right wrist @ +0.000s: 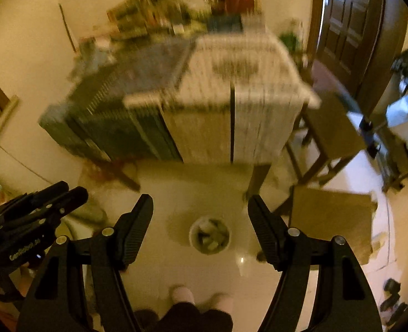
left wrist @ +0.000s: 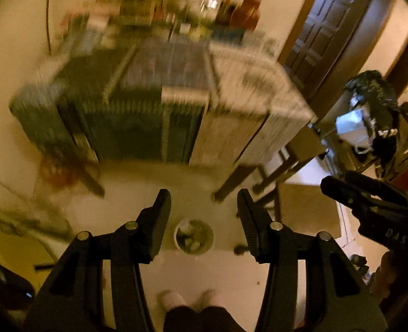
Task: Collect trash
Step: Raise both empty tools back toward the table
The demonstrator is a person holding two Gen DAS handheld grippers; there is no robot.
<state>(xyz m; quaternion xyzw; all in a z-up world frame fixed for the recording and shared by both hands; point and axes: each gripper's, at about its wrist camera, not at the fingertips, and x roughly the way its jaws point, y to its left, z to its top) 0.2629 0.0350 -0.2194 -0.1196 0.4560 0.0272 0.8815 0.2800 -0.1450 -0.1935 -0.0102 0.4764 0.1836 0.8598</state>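
Observation:
A small round white bin (left wrist: 194, 237) stands on the pale floor far below, holding several crumpled scraps; the right wrist view shows the same bin (right wrist: 209, 238). My left gripper (left wrist: 204, 202) hangs high above it, open, nothing between its fingers. My right gripper (right wrist: 200, 207) is likewise open and empty, high over the bin. The right gripper (left wrist: 370, 204) shows at the right edge of the left wrist view. The left gripper (right wrist: 38, 207) shows at the left edge of the right wrist view. The person's feet (right wrist: 201, 297) stand just in front of the bin.
A table (left wrist: 176, 88) with a cloth hanging down its front and a cluttered top stands beyond the bin, blurred. A wooden stool (right wrist: 331, 127) and flat cardboard (right wrist: 334, 218) lie to the right. A dark door (right wrist: 348, 22) is at the far right.

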